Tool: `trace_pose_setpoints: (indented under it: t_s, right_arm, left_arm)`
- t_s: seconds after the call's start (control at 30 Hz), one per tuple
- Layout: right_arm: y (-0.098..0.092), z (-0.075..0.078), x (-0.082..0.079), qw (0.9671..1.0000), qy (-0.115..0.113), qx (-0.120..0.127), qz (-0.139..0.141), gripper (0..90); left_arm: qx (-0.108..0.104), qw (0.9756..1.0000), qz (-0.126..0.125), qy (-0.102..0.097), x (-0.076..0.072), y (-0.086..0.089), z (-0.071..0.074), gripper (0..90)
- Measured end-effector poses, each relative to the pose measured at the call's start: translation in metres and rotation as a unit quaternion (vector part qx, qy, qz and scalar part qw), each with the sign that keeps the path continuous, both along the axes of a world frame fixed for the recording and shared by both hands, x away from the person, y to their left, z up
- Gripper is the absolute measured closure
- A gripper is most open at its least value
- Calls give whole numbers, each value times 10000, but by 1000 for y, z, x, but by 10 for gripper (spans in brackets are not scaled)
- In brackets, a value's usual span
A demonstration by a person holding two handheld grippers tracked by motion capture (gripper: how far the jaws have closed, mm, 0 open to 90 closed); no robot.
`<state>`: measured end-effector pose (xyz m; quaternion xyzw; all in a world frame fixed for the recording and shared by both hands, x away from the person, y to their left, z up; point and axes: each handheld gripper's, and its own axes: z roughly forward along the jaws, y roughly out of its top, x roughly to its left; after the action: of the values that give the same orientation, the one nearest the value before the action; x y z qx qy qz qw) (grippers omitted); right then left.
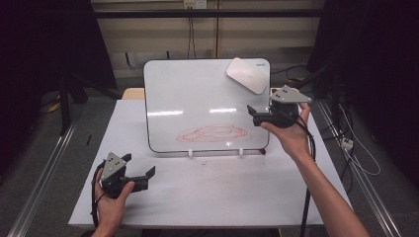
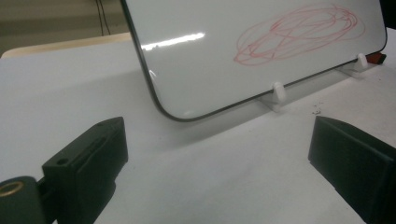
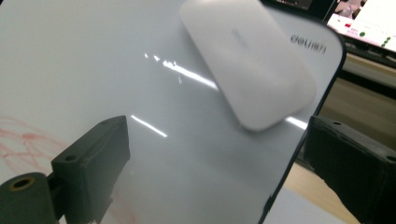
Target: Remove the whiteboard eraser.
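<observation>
1. Two grippers show in the high view over a white table (image 1: 207, 192). The left gripper (image 1: 140, 168) is held low over the near left part of the table, its jaws wide apart and empty. The right gripper (image 1: 253, 114) is raised by the right hand (image 1: 291, 133) in front of the right edge of a whiteboard (image 1: 197, 94), which stands tilted back on two small white feet. A red scribble (image 1: 211, 133) is on the lower part of the board, and a white eraser (image 1: 245, 75) sits on its upper right corner.
2. Left gripper view: both black jaws stand far apart with nothing between them. Beyond them is the lower corner of the whiteboard (image 2: 196, 56) with the red scribble (image 2: 299, 32).
3. Right gripper view: the jaws are wide open and hold nothing. The white eraser (image 3: 247, 65) lies on the board ahead, near the corner.
</observation>
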<state>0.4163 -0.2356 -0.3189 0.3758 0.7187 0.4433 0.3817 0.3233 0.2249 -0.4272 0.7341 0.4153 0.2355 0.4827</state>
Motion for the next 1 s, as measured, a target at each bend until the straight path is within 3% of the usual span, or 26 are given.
trace_pose_setpoints:
  t_s: [0.1,0.2,0.37,0.53,0.67,0.77,1.0]
  right_arm:
    - [4,10,11,9999,-135,-98,21,99]
    - [8,17,22,9992,-188,-348,-1,104]
    - [12,19,41,9980,-109,-619,-15,126]
    - [15,24,54,9969,-170,-764,-10,134]
    - [22,26,62,9948,-147,-1003,84,154]
    - [27,25,68,9905,-122,-1368,71,171]
    - [30,26,78,9868,-51,-1619,47,201]
  left_arm:
    - [-7,10000,68,68,2,1,-2,47]
    - [47,9999,73,68,3,0,-2,47]
    - [61,10000,19,50,6,-2,-2,47]
    - [93,9999,-33,35,7,-2,-2,47]
    - [106,9999,-38,62,5,0,-3,47]
    - [93,9999,-32,37,5,1,-2,47]
    - [102,9999,-76,54,4,1,-4,47]
